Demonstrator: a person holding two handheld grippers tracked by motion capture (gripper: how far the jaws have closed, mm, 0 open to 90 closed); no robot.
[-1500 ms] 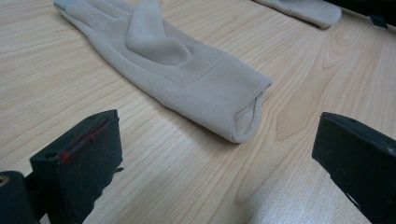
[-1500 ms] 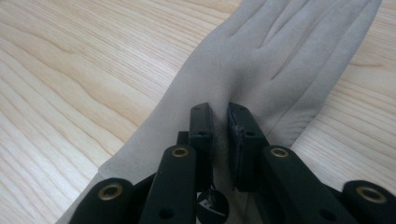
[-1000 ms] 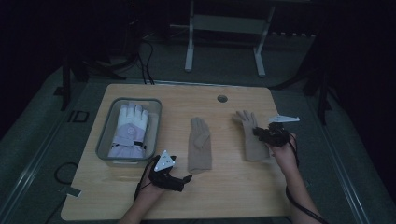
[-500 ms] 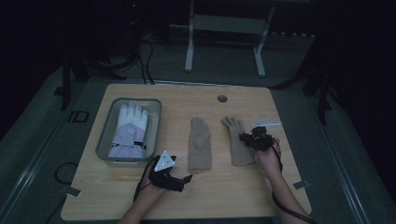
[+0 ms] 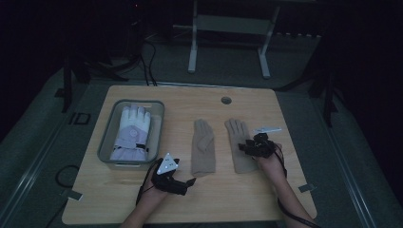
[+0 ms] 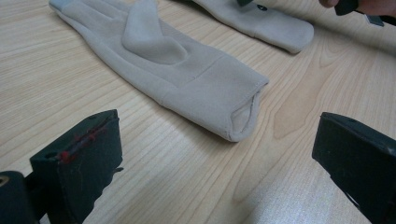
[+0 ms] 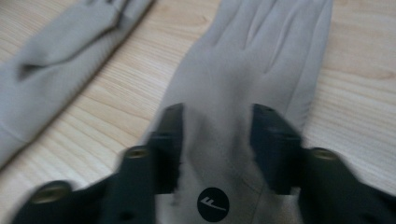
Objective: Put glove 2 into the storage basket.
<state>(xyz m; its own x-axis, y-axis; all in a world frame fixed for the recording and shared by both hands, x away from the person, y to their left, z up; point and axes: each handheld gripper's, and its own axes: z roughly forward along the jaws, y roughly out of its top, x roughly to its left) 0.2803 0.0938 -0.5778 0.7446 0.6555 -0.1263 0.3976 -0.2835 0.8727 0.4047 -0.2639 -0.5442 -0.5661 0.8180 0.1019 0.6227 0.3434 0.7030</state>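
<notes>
Right gripper (image 5: 248, 148), jaws just opening apart, is now lying over the right beige glove (image 5: 239, 142), moved leftward toward frame centre; left gripper (image 5: 189, 182) is resting apart, unmoved.

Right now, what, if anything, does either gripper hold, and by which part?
Nothing is held. The right gripper has just been opening over the right beige glove; the left gripper is open.

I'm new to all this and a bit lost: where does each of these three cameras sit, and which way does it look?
High view: above the table's near edge, looking forward and down; both forearms, left gripper, right gripper.
Left gripper view: rides the left gripper, looking low across the wood at the left tan glove; open jaws.
Right gripper view: looks down on the right tan glove; jaws just opened, astride it.
All share both tan gloves.
</notes>
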